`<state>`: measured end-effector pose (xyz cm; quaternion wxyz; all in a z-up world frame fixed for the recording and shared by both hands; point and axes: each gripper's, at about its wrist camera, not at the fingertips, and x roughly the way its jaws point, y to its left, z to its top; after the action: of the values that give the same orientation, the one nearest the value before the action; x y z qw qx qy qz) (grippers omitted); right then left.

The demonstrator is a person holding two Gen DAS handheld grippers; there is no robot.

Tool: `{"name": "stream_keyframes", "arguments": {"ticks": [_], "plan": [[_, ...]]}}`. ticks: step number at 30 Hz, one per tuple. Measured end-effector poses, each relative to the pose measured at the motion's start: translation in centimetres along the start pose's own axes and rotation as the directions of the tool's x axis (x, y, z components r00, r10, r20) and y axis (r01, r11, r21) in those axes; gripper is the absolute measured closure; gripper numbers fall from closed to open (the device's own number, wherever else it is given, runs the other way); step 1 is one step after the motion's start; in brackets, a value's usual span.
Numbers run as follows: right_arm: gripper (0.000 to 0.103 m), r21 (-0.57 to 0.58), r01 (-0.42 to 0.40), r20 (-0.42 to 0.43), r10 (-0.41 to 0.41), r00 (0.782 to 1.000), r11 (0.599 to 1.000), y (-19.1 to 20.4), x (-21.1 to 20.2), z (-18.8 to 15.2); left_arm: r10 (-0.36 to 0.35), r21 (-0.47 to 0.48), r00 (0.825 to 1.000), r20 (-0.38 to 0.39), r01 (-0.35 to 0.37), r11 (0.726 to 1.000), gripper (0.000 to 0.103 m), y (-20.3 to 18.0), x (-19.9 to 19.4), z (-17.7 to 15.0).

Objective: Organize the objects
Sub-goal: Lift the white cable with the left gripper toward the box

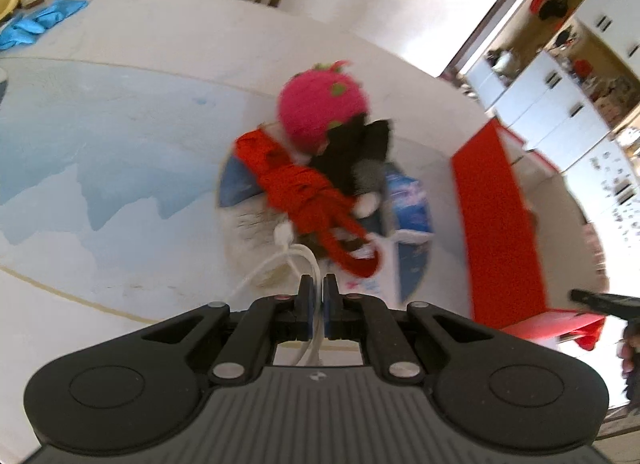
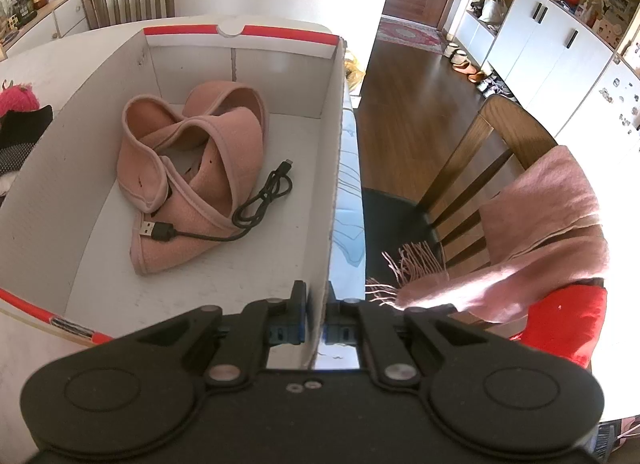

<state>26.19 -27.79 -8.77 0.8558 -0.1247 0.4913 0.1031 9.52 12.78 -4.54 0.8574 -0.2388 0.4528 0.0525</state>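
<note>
**White cable pinched, box wall clamped**

I am working at a pale round worktop point(image 1: 132, 28) with a blue printed cloth over part of it, in a bright room with wooden chairs, white cupboards and a dark wood floor. The red-rimmed cardboard box point(image 2: 240, 30) is my landmark.

My right tongs point(image 2: 317, 296) are closed on the box's near side wall, one finger inside and one outside, the cardboard pinched thin between them. Inside the box, near the middle of its white floor, lies a pink fabric wrap point(image 2: 192, 160), folded over itself. A black USB cable point(image 2: 256, 210) rests on and beside it, coiled loosely toward the clamped wall, its plug lying on the pink fabric.

My left tongs point(image 1: 319, 284) are drawn nearly together on a white cable point(image 1: 296, 254), which runs between the fingers and loops ahead of them. Just beyond, to the left of the box as my left camera sees it, sits a blurred heap: a red folded umbrella point(image 1: 304, 188) with its strap, a black and grey soft toy point(image 1: 356, 156), and a pink knitted fruit point(image 1: 320, 104) with green spots behind them. A blue packet point(image 1: 412, 204) lies between the heap and the box's red outer wall.
</note>
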Motion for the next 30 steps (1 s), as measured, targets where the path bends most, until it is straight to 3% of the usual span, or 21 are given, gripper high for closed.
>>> {"name": "stream_keyframes", "arguments": {"ticks": [11,16,22,30], "plan": [[0.098,-0.001,-0.001,0.002,0.001,1.0,1.0,0.0,0.0,0.0,-0.156,0.109,0.987,0.041,0.151,0.983,0.1,-6.8,-1.9,1.6],[0.098,-0.002,-0.003,0.002,0.003,1.0,1.0,0.1,0.0,0.1,-0.212,0.207,0.975,0.065,0.195,0.959,0.101,-10.6,-1.9,2.8],[0.098,0.01,-0.015,-0.002,0.015,1.0,1.0,0.1,0.1,0.2,-0.27,0.292,0.962,0.033,0.249,0.923,0.101,-15.1,-0.3,4.3],[0.099,0.025,-0.025,0.005,0.025,1.0,0.999,-0.1,0.1,0.1,-0.257,0.392,0.966,-0.02,0.245,0.887,0.101,-19.1,2.6,5.6]]}}
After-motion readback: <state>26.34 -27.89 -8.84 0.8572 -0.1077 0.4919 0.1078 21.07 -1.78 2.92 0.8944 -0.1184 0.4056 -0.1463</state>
